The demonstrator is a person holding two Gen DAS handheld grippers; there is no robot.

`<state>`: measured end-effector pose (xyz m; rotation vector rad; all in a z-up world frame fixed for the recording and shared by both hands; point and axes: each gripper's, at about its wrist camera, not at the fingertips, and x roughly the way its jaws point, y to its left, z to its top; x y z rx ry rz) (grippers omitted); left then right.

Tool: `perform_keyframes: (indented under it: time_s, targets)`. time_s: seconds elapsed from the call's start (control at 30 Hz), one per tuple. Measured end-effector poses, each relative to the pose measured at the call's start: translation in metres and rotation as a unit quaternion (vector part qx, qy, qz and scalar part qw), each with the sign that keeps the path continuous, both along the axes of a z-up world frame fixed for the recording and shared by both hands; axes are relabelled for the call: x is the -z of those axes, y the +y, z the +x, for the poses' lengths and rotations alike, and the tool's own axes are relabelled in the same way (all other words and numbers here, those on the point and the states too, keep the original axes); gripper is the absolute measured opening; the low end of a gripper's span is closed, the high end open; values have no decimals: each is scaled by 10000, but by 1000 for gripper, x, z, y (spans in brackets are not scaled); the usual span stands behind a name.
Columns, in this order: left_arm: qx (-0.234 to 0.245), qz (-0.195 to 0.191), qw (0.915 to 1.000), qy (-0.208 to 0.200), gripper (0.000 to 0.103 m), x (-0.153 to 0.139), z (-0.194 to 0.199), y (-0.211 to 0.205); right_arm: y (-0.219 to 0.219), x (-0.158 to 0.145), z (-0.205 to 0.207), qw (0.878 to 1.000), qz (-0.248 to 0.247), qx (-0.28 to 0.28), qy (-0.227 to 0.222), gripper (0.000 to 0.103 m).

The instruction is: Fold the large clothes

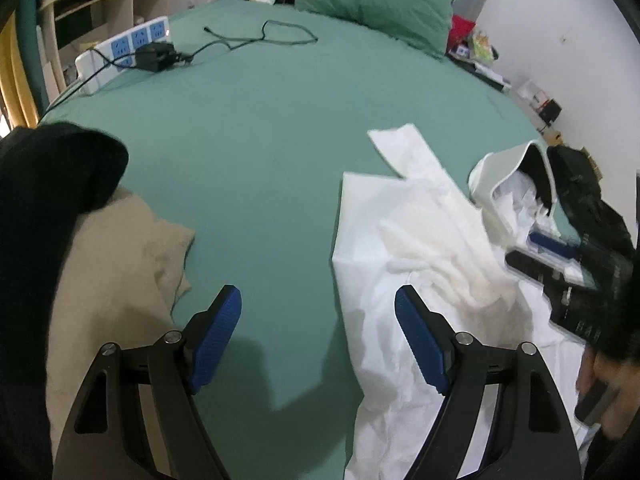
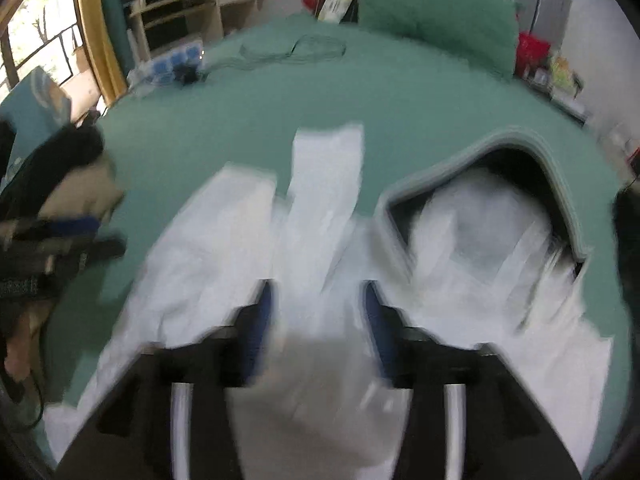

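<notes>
1. Left gripper (image 1: 318, 336): fingers (image 1: 218, 338) spread wide with nothing between them, hovering over bare bed (image 1: 260, 168), the white garment's near edge just at 3 o'clock of them. Probably parked there to take that edge.
2. Right gripper (image 2: 316, 332): fingers parted, white cloth lying under and between them; view blurred, so pinched or merely above cannot be told, though no pressing shows. Seen from the left wrist at 3 o'clock, over the garment's far side.
3. White garment (image 1: 400, 248): spread crumpled on the bed, one sleeve (image 1: 404, 152) stretched toward 12 o'clock, body bunched in the middle. Still unfolded, seemingly being flattened first.
4. Hood-like shell (image 2: 520, 152), grey-rimmed with a dark lining, at 2 o'clock of the right gripper, touching the white cloth; whether part of the same garment cannot be told.
5. Beige cloth (image 1: 120, 272) and black cloth (image 1: 48, 184) piled at 9 o'clock, likely set aside.
6. Open room: broad green sheet from centre to 12 o'clock, enough for smoothing. Power strip (image 1: 120, 50) and cable (image 1: 260, 38) at 11 o'clock, pillow (image 1: 376, 4) at 12 to 1 o'clock, well apart.
</notes>
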<state>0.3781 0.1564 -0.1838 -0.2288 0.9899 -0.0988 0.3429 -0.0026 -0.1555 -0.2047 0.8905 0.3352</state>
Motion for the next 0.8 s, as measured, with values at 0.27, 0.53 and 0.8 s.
perform_keyframes:
  time_s: [0.27,0.53,0.8]
  targets:
    - [-102,-176,9997,149,83,11,20,8,45,11,104,9997,116,-225,-20,66]
    - [-232,-181,9992,286,83,15,31,9,73,64,141,9981,-75,-542,292,51]
    - [-19,91,9994,340,83,18,27,-12,56,2,109,9976,4,-556,-408,4]
